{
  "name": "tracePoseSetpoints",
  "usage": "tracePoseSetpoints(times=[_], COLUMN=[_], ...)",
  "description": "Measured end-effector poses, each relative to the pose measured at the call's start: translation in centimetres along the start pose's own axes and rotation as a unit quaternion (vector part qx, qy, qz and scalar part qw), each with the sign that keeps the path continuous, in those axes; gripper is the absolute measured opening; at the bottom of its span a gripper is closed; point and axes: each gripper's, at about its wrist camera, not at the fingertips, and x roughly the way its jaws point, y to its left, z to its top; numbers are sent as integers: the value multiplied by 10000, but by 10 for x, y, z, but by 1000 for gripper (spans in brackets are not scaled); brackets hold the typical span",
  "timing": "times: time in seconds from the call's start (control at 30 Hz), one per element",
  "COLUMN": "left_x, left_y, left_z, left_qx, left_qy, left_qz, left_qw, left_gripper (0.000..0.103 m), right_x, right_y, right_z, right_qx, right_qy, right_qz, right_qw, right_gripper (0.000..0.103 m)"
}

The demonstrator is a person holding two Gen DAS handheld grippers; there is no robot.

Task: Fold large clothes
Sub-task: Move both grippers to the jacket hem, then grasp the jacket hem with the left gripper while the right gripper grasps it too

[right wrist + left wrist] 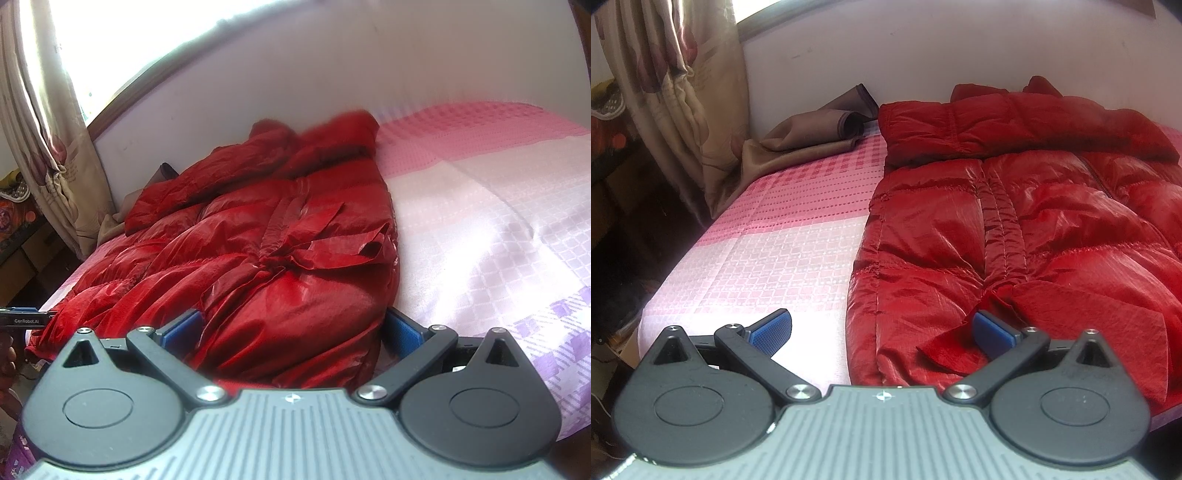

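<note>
That red puffer jacket [1027, 229] is shiny, crinkly quilted nylon. The pink bedspread [768, 236] looks like woven cloth with a slight sheen. Curtain [672, 96] is satiny fabric. The gripper pads [774, 330] are blue textured rubber on matt black plastic.

The jacket [1015, 206] is glossy red with quilted stitch lines. The bed [768, 236] wears a pink and white checked cover, lilac near its edge. The curtain [676, 92] is beige with maroon flowers. Each claw [882, 332] [291, 328] is black with blue pads [772, 330].
</note>
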Motion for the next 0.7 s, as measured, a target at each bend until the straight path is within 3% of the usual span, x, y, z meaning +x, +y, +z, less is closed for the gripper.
tracePoseSetpoints(times=[0.23,0.37,0.57,0.7], left_x=[-3,-5,6,8], left_y=[3,25,73,81], left_z=[0,1,-6,-11], left_qx=[-11,-303,-1212,-1289], left_qy=[61,326,900,915], left_qz=[-85,-673,-1666,-2050], left_qw=[9999,9967,9744,9659], left_gripper=[103,100,96,96], right_x=[-2,-2,-3,-2], right_y=[-1,-3,-14,-19], right_z=[-2,3,12,16], right_qx=[23,23,216,326], right_qy=[-42,99,330,482], right_qz=[23,65,296,545], right_qw=[10000,9999,9988,9968], right_gripper=[103,103,103,103])
